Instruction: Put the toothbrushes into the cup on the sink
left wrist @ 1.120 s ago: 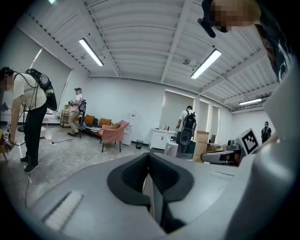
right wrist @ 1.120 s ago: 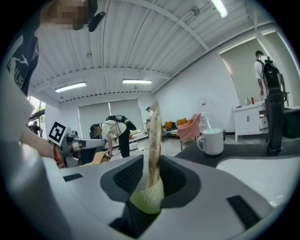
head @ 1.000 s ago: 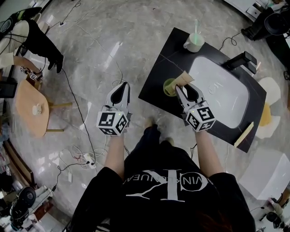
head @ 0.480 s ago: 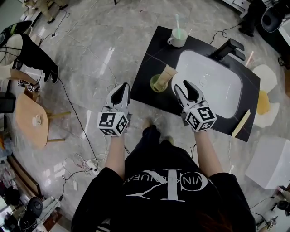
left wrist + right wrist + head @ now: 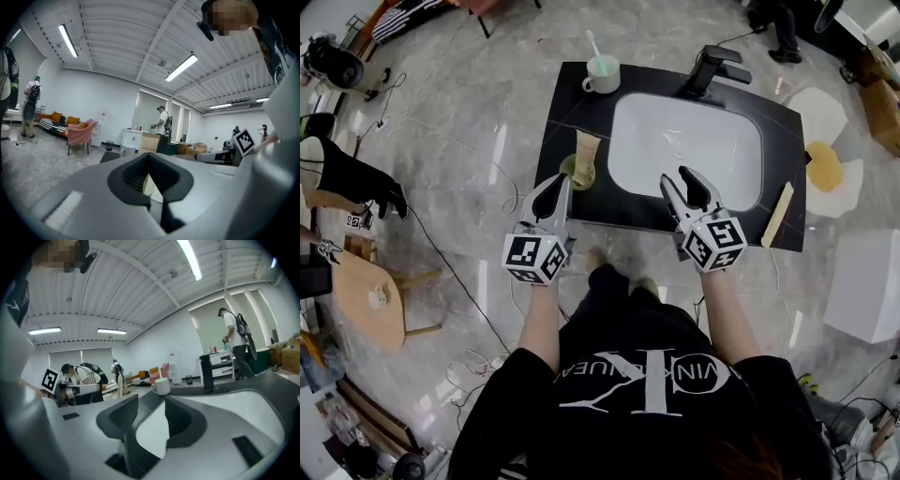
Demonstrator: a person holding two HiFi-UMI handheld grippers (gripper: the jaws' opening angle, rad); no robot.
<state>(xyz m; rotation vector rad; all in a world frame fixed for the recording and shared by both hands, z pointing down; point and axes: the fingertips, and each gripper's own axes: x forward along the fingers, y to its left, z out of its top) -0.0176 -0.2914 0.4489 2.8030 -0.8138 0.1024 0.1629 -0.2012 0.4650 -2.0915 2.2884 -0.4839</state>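
**Head view:** black table (image 5: 572,112) with a white sink basin (image 5: 684,150) sunk into it.
- A small green cup (image 5: 571,172) sits on the table just left of the basin. A beige flat toothbrush pack (image 5: 586,150) stands in it and sticks up past the rim.
- A second beige flat pack (image 5: 778,214) lies on the table right of the basin, at the table edge.
- A white ceramic mug (image 5: 602,77) stands past the basin's far-left corner, with a pale toothbrush (image 5: 594,45) upright in it.
- A black tap (image 5: 712,64) sits at the basin's far side.
- The left gripper (image 5: 561,180) is off the basin's near-left corner. Its tips are just beside the green cup, and I can't tell whether they touch it. The jaws are together and carry nothing.
- The right gripper (image 5: 676,177) is over the basin's near rim, jaws apart and empty.

**Left gripper view:** the left gripper (image 5: 149,154) has its jaw tips meeting, leaving only the moulded hollow behind them open. Nothing is clamped. The gripper body covers most of the basin side.

**Right gripper view:** the right gripper (image 5: 151,399) jaws have just been opening. There is a clear gap with nothing between them.
- The white sink basin (image 5: 243,404) shows through the gap and spreads off to the right.
- The white ceramic mug (image 5: 161,386) is at the basin's far-left corner, with the pale toothbrush (image 5: 160,374) poking out of it.
- The black tap (image 5: 206,373) is at the basin's back edge, right of the mug.
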